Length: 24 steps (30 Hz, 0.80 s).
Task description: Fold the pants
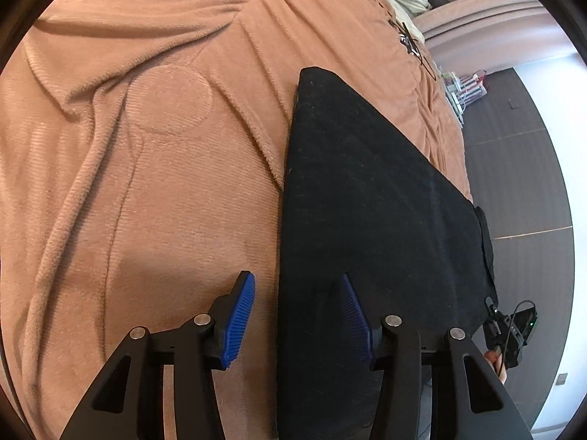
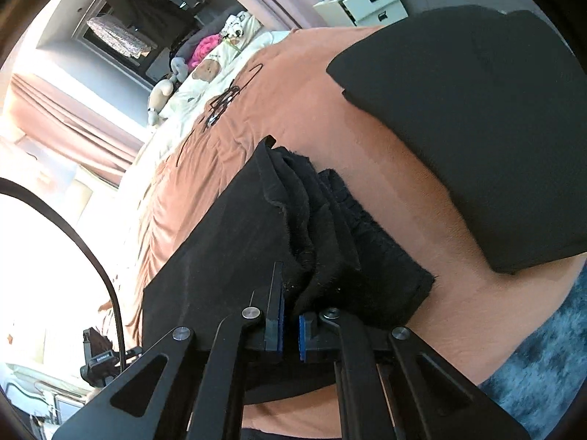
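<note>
A bed (image 1: 146, 183) is wearing a rumpled orange-brown fleece blanket (image 1: 183, 55). Black pants (image 1: 367, 201) are lying flat on it near its edge, and another folded black garment (image 2: 477, 128) is resting on the blanket nearby.

Black pants (image 1: 367, 190) ahead of the left tongs (image 1: 298, 321), on a plain orange-brown fleece blanket (image 1: 146, 146). Blue ribbed pads (image 1: 240, 322), black arms. Beyond the right tongs (image 2: 290, 333): cream bedding with bear print (image 2: 205, 73), pink cloth (image 2: 205, 49). Mottled blue carpet (image 2: 543, 359) to their right.

Black gripper (image 1: 299, 315) arms, ribbed blue pads (image 1: 240, 321), silver pivots
</note>
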### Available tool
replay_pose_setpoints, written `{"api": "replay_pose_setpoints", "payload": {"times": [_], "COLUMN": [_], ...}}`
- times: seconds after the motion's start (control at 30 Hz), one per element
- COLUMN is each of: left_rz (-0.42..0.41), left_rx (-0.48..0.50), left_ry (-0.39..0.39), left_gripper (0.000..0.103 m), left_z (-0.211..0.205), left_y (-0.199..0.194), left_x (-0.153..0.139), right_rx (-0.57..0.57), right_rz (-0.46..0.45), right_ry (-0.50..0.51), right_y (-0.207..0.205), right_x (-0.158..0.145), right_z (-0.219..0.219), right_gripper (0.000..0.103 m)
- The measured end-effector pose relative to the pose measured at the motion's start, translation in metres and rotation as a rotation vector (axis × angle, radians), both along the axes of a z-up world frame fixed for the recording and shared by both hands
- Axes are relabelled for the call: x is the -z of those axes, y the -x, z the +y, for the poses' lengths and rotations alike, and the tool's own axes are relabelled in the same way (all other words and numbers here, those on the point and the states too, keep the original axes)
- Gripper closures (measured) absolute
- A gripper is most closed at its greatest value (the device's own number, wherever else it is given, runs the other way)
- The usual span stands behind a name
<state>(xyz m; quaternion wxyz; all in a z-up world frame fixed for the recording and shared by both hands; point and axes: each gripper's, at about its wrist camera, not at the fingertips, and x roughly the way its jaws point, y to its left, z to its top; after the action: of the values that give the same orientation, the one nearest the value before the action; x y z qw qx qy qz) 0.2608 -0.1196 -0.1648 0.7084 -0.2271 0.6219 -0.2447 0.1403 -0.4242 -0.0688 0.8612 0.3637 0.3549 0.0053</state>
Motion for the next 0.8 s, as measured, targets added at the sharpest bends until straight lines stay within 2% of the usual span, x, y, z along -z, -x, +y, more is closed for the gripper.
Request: {"api": "replay_pose_setpoints", "payload": {"times": [0.23,0.47,0.63,0.7,0.8], "left_rz": [0.002,-0.003,-0.001,-0.028,-0.086], "left_rx": [0.009,0.054,0.066,0.081,0.089], "left_ry": [0.027,0.075,0.052,0.024,0.006], "left_gripper": [0.052,0.052,0.071,0.085,0.093], "left_z": [-0.001,-0.020,-0.031,-0.035,-0.036], "left_y": [-0.004,-0.010,-0.017,-0.015,-0.010], "left_x": [0.003,0.001,0.005,0.000,-0.017], "right_rx": [0.040,0.095,0.091,0.077,0.049], "right_rz": [0.049,0.071,0.103,0.122,0.151], "right_ry": [-0.027,-0.014,0.009,0.022,0.050], "right_y": [0.015,0.024,0.028,0.027,0.028], "right_x": [0.021,0.019,0.020,0.017,0.006], "right_z": [-0.009,-0.004,0.005,0.009,0.015], "right_gripper": [0.102,0.102,0.102,0.101,0.095]}}
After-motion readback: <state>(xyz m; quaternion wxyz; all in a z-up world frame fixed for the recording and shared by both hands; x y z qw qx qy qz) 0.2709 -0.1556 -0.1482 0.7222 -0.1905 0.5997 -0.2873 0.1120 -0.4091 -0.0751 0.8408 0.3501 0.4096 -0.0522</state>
